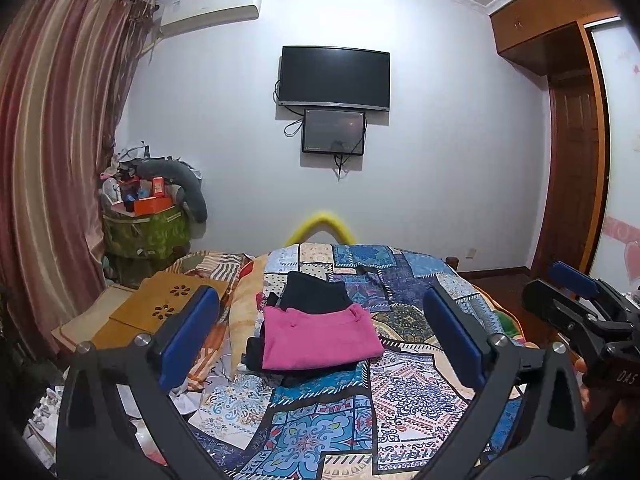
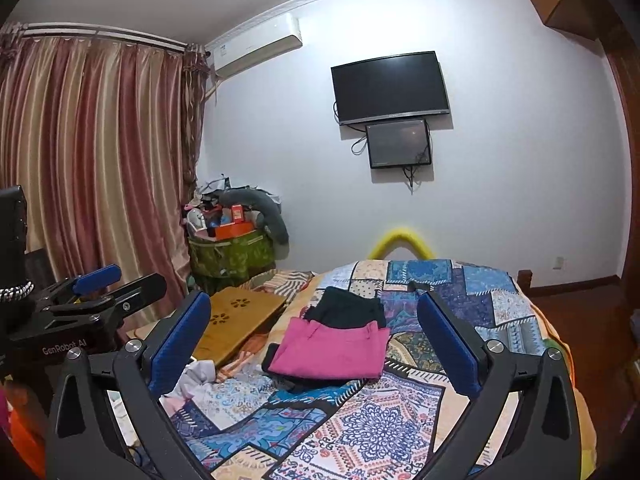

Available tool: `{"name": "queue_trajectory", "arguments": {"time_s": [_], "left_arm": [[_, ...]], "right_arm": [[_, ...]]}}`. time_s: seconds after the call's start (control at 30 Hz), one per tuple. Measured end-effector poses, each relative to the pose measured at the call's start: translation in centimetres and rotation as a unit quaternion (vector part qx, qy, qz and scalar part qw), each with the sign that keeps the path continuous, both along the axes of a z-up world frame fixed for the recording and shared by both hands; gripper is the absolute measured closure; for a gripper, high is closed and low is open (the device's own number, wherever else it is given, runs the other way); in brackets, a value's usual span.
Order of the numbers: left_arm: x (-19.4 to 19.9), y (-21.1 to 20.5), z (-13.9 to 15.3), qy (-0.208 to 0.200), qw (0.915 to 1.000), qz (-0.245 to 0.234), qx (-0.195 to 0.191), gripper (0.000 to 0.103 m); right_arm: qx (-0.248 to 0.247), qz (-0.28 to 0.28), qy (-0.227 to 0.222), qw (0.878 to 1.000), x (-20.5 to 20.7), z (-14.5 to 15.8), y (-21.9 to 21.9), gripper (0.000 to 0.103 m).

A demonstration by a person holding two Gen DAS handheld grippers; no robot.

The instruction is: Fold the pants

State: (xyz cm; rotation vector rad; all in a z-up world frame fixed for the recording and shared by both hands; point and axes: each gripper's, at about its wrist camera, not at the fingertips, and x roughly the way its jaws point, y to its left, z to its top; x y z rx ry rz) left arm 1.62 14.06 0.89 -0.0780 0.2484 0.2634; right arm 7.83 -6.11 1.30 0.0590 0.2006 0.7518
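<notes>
Both grippers, left gripper point(image 1: 320, 328) and right gripper point(image 2: 316, 340), hung spread and empty above the bed point(image 1: 400, 380); pink pants point(image 1: 320, 340) lay folded, seemingly finished—only squaring edges remained.

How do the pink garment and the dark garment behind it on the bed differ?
The pink garment is bright and lies nearer the cameras; the dark garment is black and lies farther back. The pink one rests on other dark cloth; the black one's front edge is hidden behind the pink. Both look folded flat on the patchwork bedspread, untouched by either gripper.
</notes>
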Motion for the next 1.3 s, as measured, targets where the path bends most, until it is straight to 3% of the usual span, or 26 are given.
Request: {"name": "queue_trajectory", "arguments": {"time_s": [1.3], "left_arm": [[0.0,-1.2,0.1,0.008,0.9993,-0.035,0.008,0.000]], "right_arm": [[-0.003,-0.007,0.003,1.000,0.0,0.0,-0.5,0.000]]}}
